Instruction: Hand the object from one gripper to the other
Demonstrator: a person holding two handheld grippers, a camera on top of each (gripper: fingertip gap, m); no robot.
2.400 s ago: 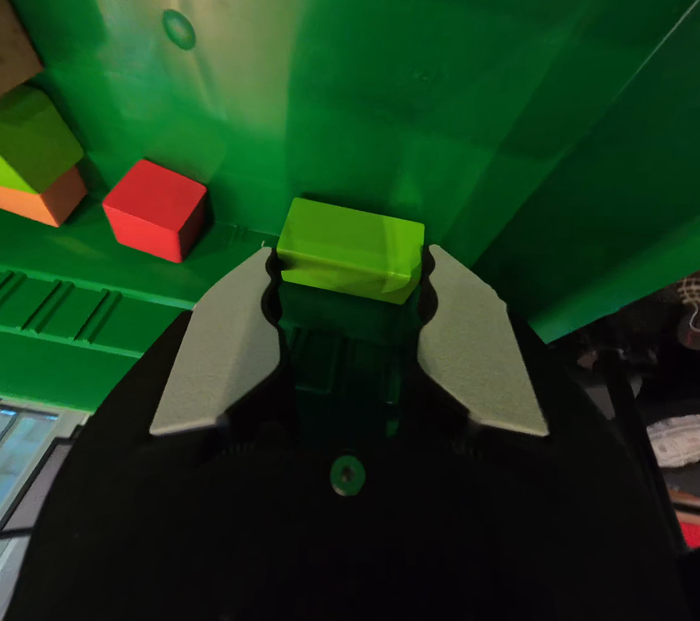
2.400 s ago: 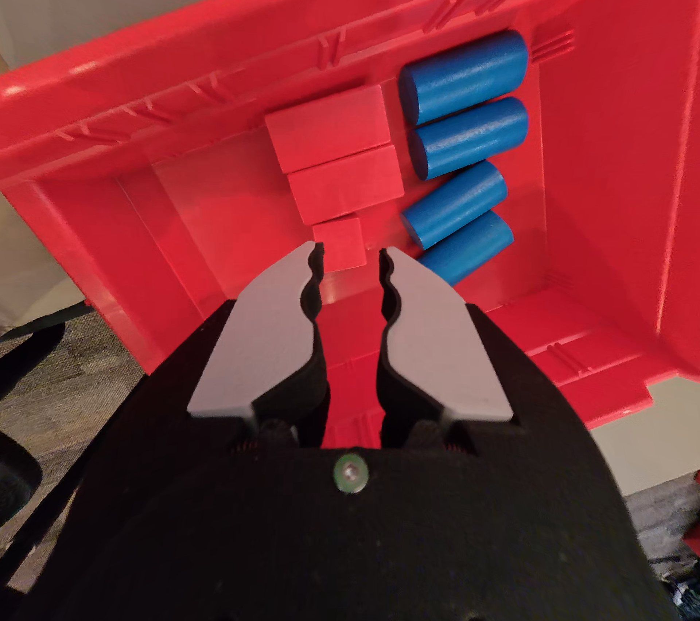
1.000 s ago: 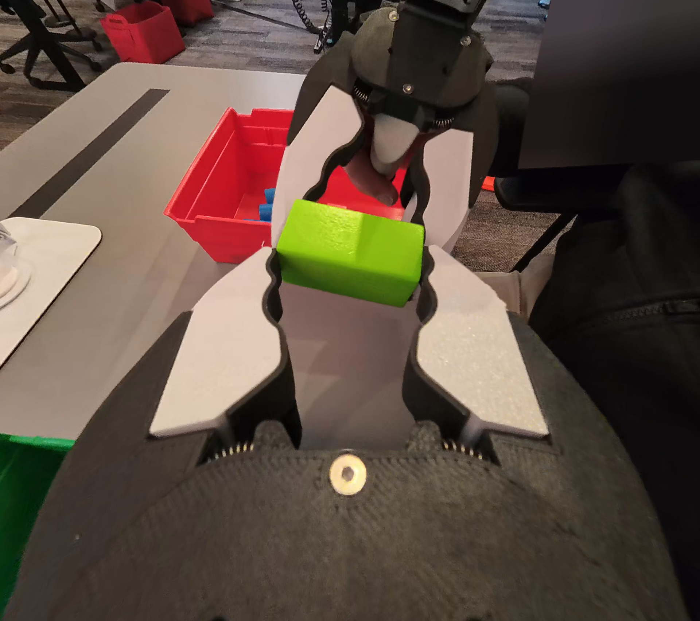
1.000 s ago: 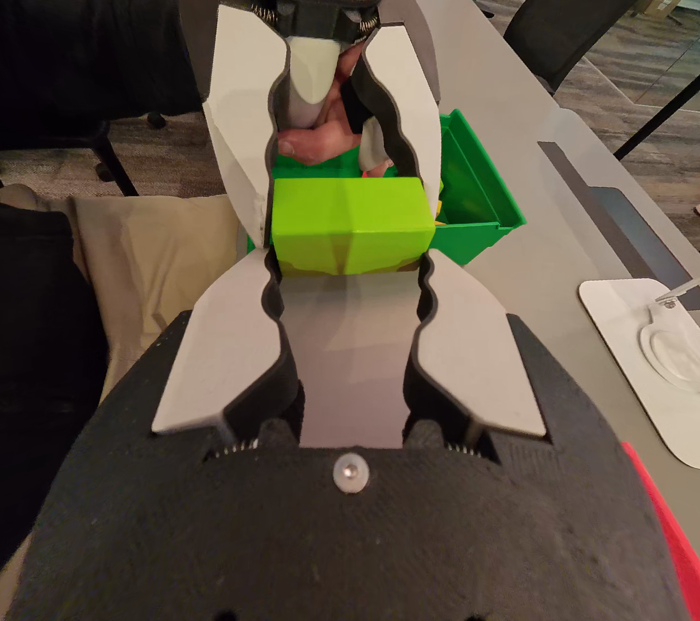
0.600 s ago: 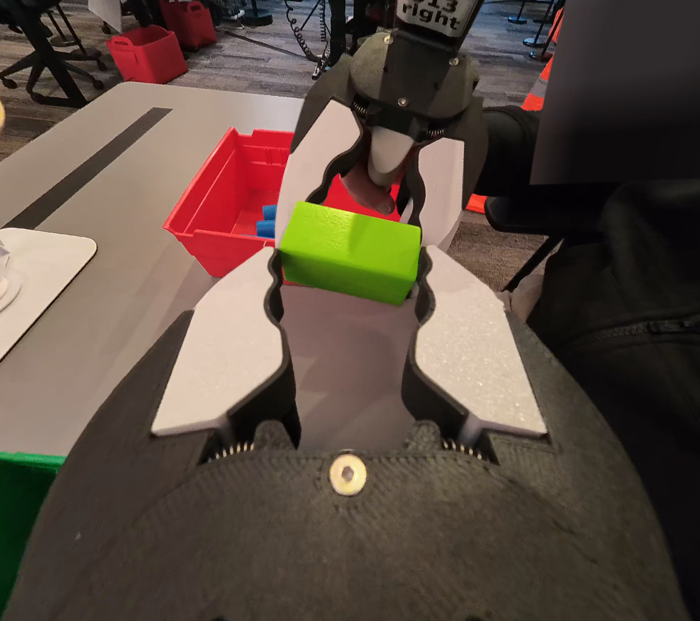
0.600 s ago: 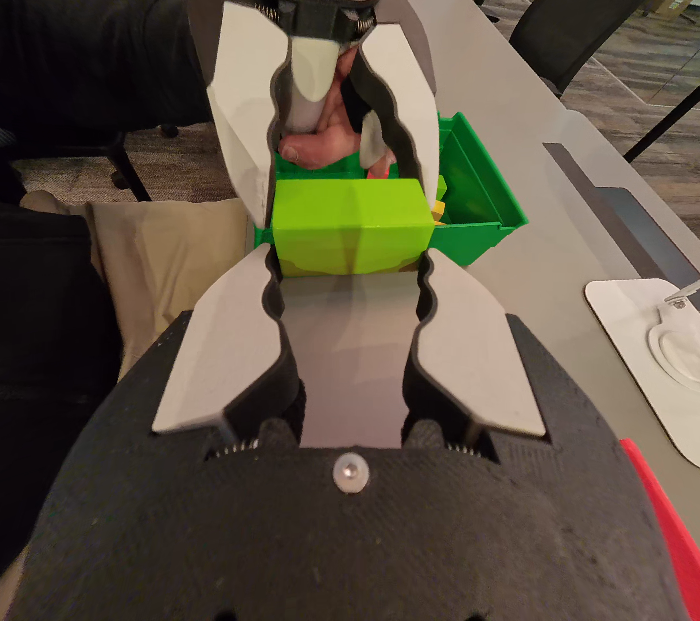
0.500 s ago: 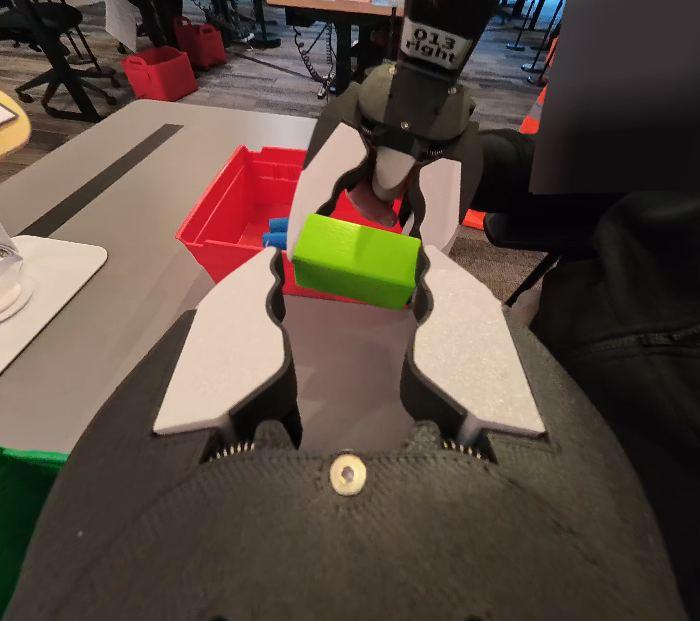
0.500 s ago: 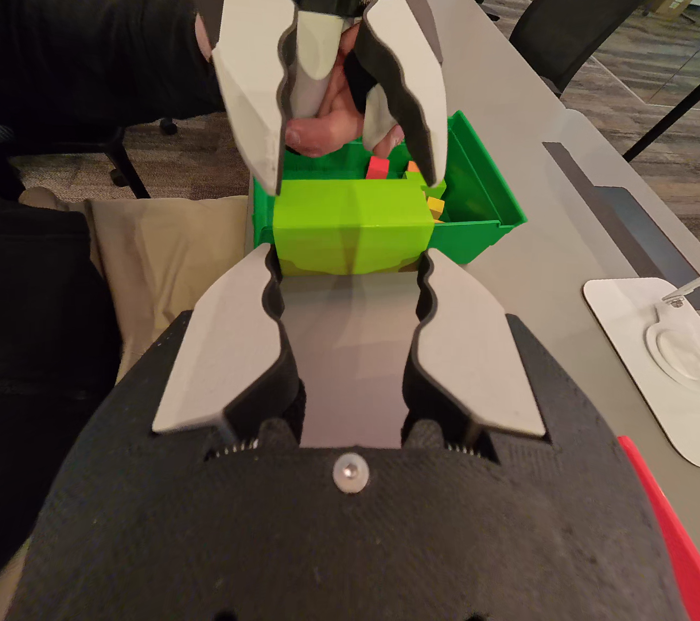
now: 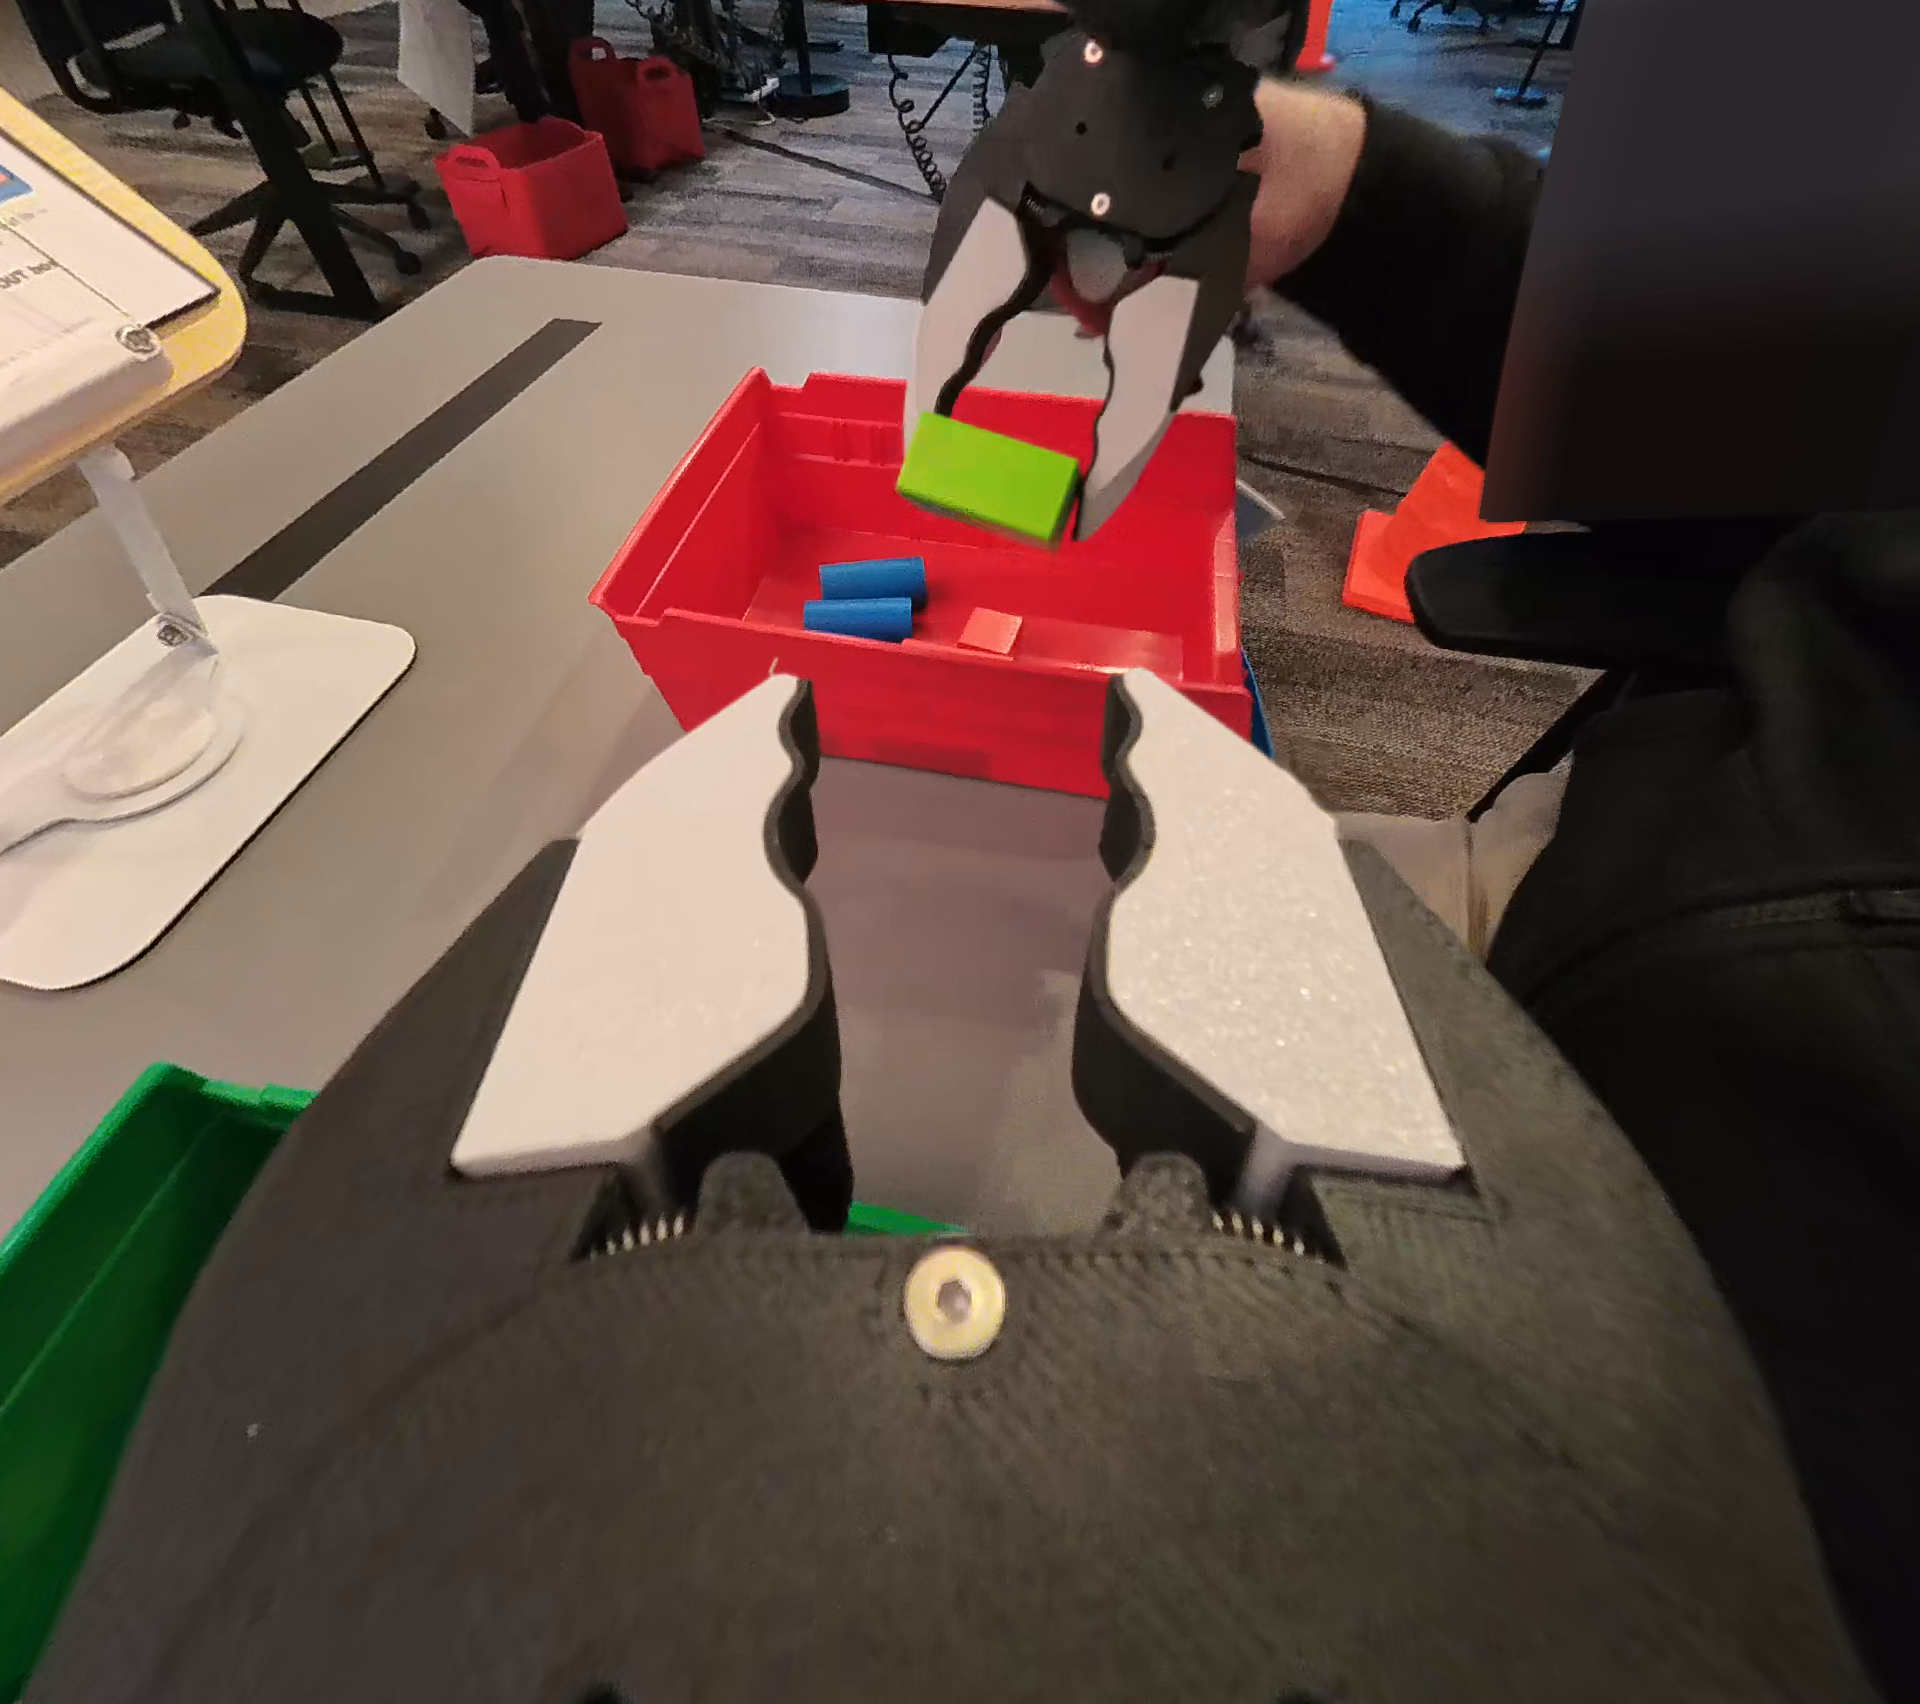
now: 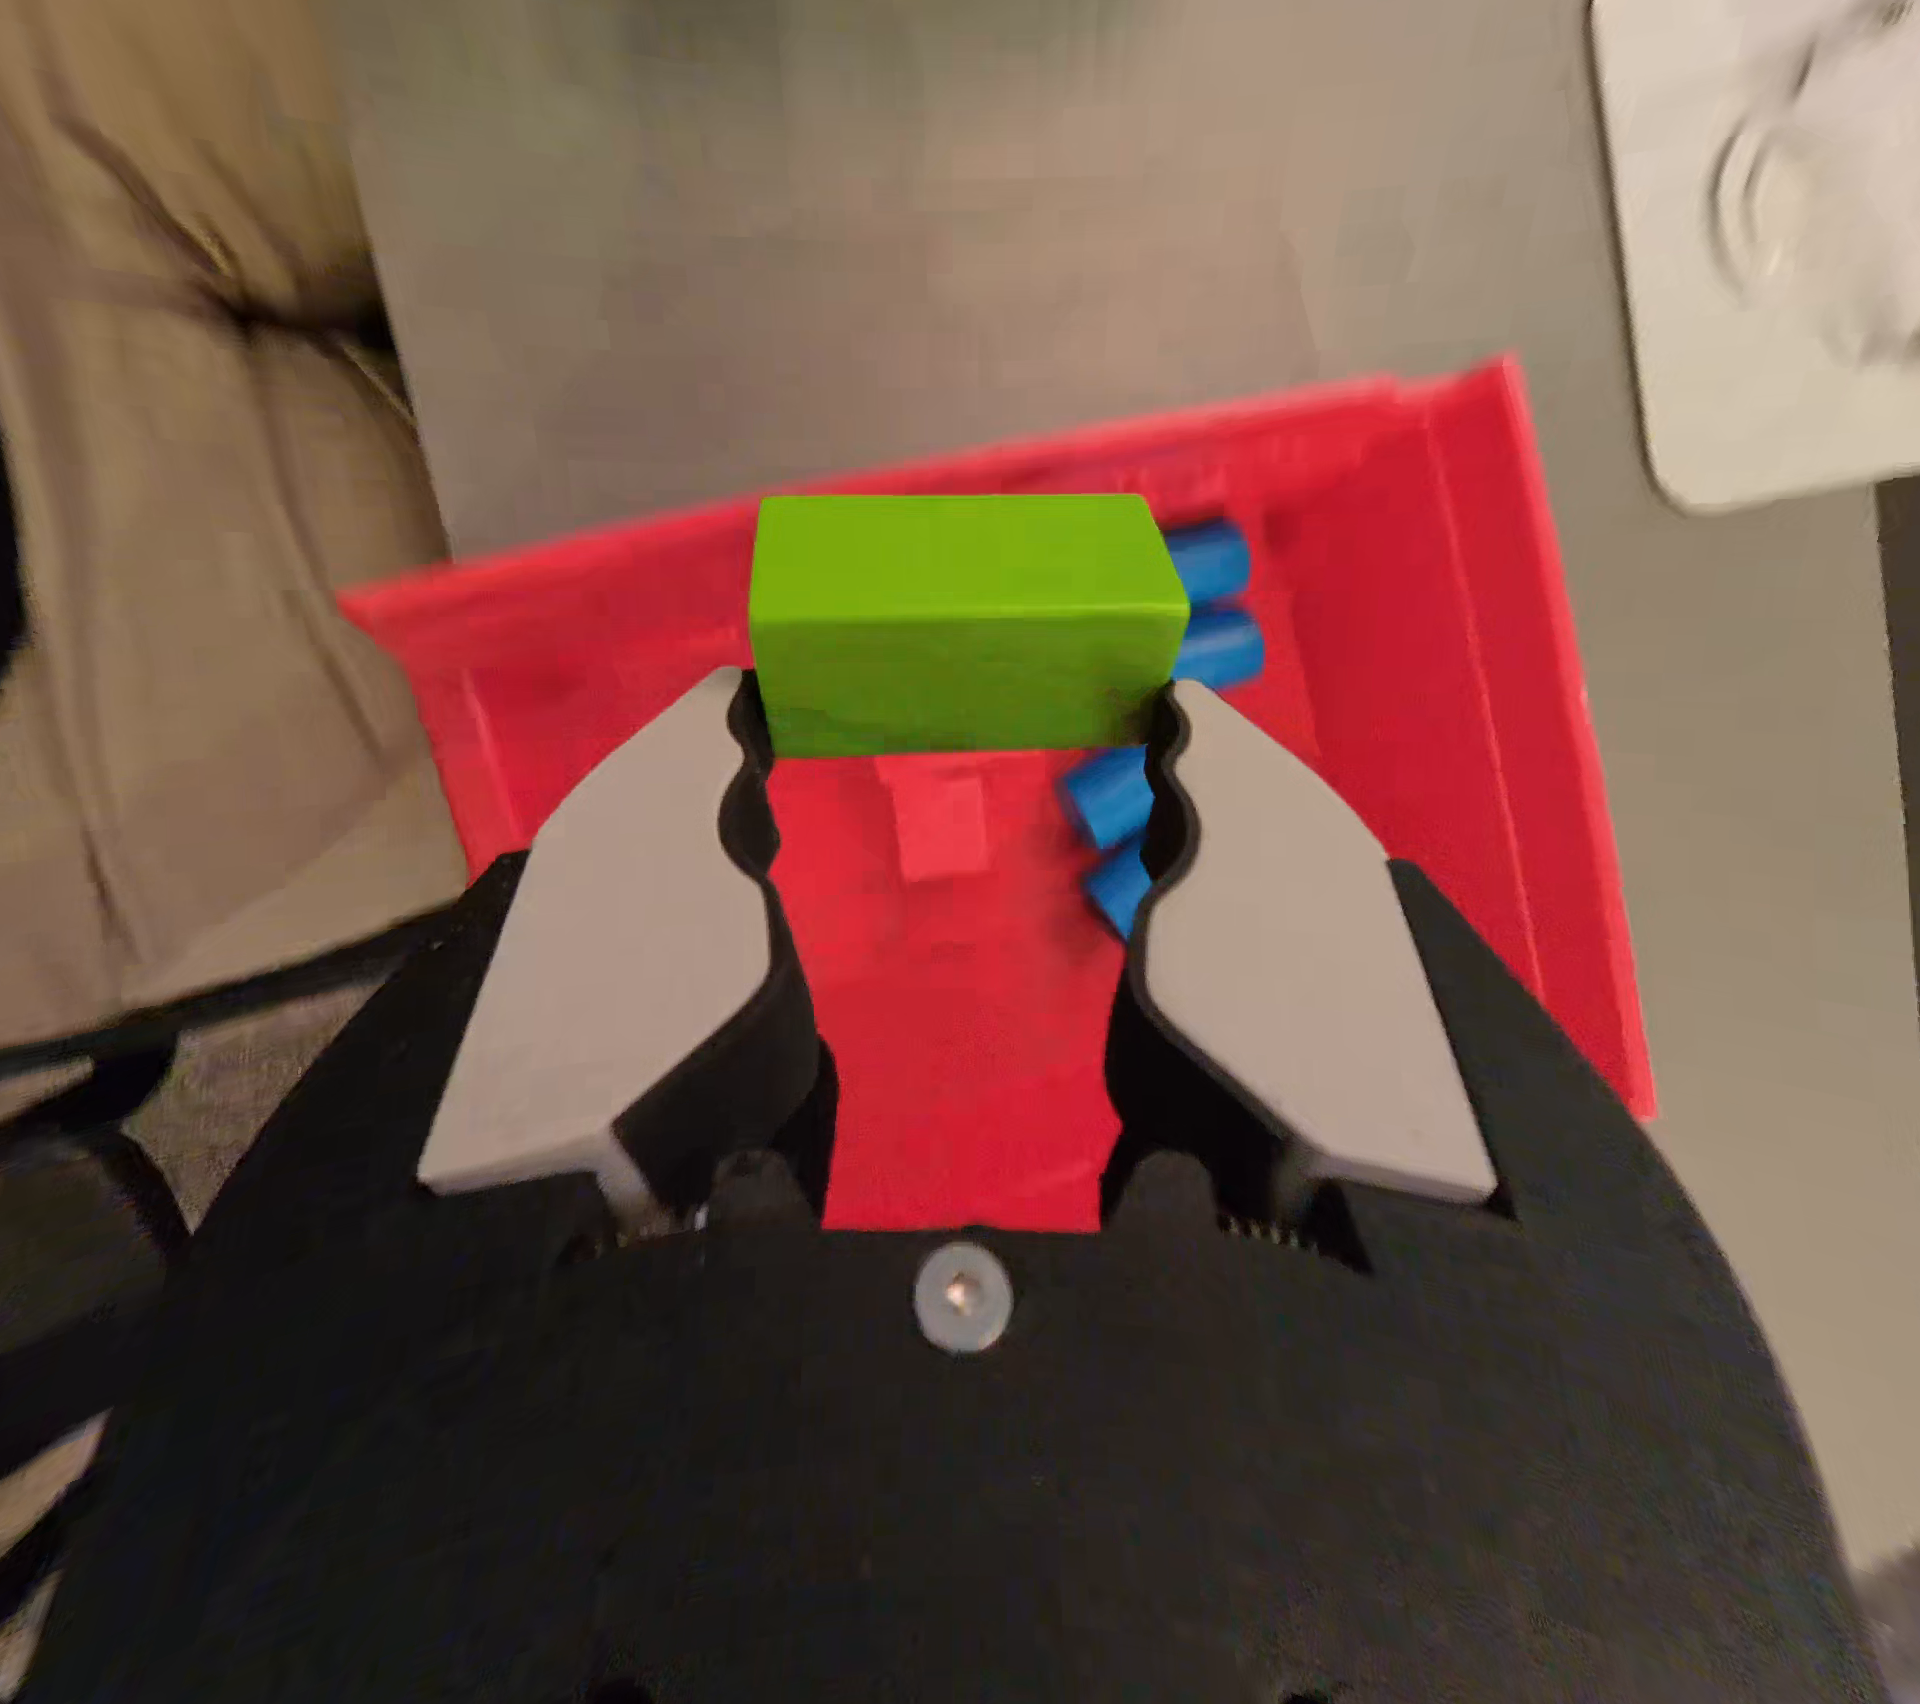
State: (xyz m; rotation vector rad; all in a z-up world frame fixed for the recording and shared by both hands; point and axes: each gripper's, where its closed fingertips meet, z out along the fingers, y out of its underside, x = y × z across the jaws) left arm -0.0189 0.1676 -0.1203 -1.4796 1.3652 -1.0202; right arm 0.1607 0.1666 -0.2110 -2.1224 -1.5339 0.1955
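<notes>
A lime green block (image 10: 961, 626) is held between the fingertips of my right gripper (image 10: 961, 704), which is shut on it above the red bin (image 10: 1455, 719). The left wrist view shows that same block (image 9: 987, 478) in the right gripper (image 9: 1013, 475), hanging over the red bin (image 9: 935, 709). My left gripper (image 9: 954, 709) is open and empty, pulled back over the grey table short of the red bin.
The red bin holds blue cylinders (image 9: 871, 582) and a small red block (image 9: 990, 629). A green bin (image 9: 94, 1239) sits at the near left. A white stand base (image 9: 208, 781) is on the table at left. A person's dark sleeve (image 9: 1392, 231) holds the right gripper. Across from one pair of fingers to the other is roughly 20 cm.
The left gripper let go of the green block and drew back. The right gripper kept the block and carried it over the red bin, now pointing down into it.
</notes>
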